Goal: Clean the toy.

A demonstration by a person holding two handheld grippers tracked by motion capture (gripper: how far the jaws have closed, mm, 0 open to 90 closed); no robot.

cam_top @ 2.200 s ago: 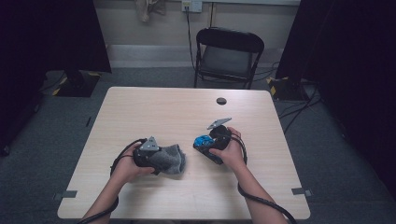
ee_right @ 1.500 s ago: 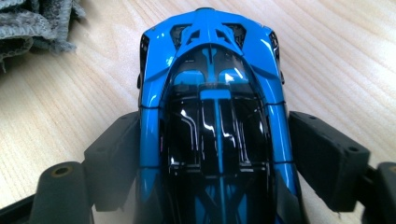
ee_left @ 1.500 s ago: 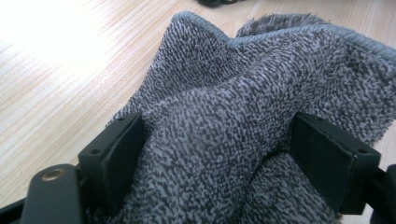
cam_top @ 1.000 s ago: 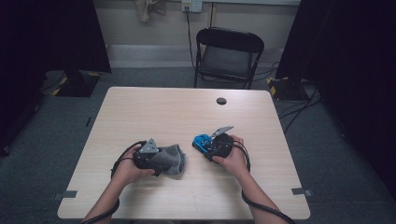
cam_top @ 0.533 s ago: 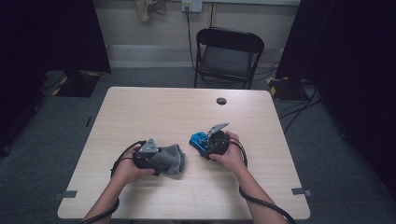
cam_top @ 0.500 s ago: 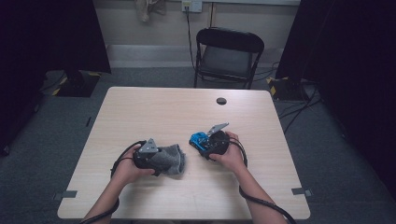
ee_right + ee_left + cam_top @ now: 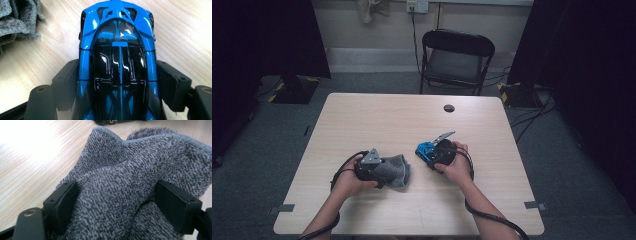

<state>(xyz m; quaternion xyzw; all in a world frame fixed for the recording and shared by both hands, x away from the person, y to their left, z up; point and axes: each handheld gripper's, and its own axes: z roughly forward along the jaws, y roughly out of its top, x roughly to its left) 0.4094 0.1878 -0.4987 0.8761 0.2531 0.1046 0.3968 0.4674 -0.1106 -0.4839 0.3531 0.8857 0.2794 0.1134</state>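
Grey terry cloth [image 7: 130,182] is bunched between the two black jaws of the left gripper [image 7: 374,167], whose pads are pressed into its folds from both sides in the left gripper view, so the cloth is pinched and kept ready as a wiping pad. In the high view it is seen low over the near left part of the wooden table [image 7: 387,120], just right of the hand holding it.

Just to its right, apart from it, a glossy blue and black toy car [image 7: 117,57] is clamped by its flanks between the jaws of the right gripper [image 7: 438,154]. In the right gripper view the car lies lengthwise along the jaws, its tapered end pointed away and its shiny top upward, with a corner of the cloth at the upper left. The car seems to be held this way so its body is steady and exposed for wiping; that is a judgement.

A small dark disc [image 7: 449,108] rests well away at the far side, and a folding chair [image 7: 456,57] stands beyond the table.

Compared with the picture from about two seconds ago, the car and right gripper are found slightly nearer the cloth, while the left gripper and cloth are unchanged in place.
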